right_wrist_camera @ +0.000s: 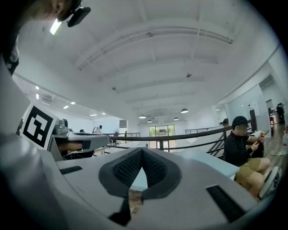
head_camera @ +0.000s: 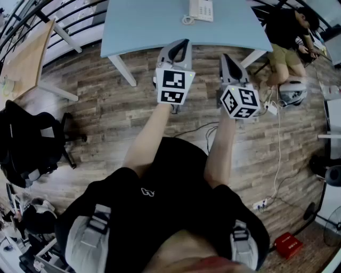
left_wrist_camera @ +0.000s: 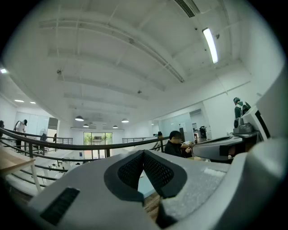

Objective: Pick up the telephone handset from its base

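While a person in black shorts is standing on the brown wood-plank floor, the grey left gripper and the grey right gripper are pointing level toward a pale blue rectangular table on white legs. Both pairs of black ribbed jaws are pressing together at their tips, with nothing between them.

The white push-button telephone is sitting at the table's far edge, partly cut off by the top of the head view, well apart from both grippers. Its handset is lying along the base's left side, and a coiled white cord is curling just beside it. The blue surface between the phone and the near edge is lying bare.

The left gripper's tip is just overlapping the table's near edge, while the right one is stopping short of it, over the floor. To the left, a black office chair and a light wooden desk are bordering the open planks. To the right, a seated person in dark clothes is crowding the table's corner, and a white cable is trailing across the floor toward a white power strip.
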`<state>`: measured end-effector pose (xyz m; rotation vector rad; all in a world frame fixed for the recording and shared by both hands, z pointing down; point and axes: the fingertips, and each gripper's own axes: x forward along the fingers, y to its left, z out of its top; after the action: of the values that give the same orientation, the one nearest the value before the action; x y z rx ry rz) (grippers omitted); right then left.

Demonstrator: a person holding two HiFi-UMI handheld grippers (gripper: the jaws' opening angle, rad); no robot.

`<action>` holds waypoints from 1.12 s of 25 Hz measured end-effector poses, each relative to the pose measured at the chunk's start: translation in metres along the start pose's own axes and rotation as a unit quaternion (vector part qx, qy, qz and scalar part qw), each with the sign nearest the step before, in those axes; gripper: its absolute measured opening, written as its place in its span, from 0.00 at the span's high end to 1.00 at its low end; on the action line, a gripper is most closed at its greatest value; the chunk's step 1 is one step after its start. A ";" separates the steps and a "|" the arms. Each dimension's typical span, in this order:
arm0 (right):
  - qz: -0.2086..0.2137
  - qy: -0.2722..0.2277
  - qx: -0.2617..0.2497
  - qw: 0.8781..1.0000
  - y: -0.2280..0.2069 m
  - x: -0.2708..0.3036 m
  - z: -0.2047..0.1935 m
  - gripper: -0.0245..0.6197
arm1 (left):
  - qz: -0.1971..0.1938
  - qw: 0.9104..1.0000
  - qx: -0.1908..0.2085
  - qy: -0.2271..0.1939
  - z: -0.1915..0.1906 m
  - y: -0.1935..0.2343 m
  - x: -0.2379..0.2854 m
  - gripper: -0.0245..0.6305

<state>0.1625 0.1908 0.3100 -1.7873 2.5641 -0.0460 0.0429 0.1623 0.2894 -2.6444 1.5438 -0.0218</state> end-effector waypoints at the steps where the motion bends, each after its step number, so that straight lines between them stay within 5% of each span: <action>1: -0.003 0.002 -0.001 1.000 -0.004 0.001 -0.001 0.97 | 0.000 1.000 -0.001 0.000 -0.001 -0.001 0.003 0.96; 18: 0.028 0.026 0.050 0.998 -0.027 0.058 -0.036 0.97 | -0.020 0.996 -0.085 -0.016 -0.029 0.038 0.046 0.96; 28: 0.023 0.086 0.089 0.992 -0.097 0.187 -0.103 0.97 | -0.053 0.988 -0.140 0.039 -0.112 0.090 0.194 0.96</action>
<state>0.1854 -0.0170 0.4167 -1.7285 2.6143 -0.4334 0.0545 -0.0571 0.3888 -2.9744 1.5269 0.0915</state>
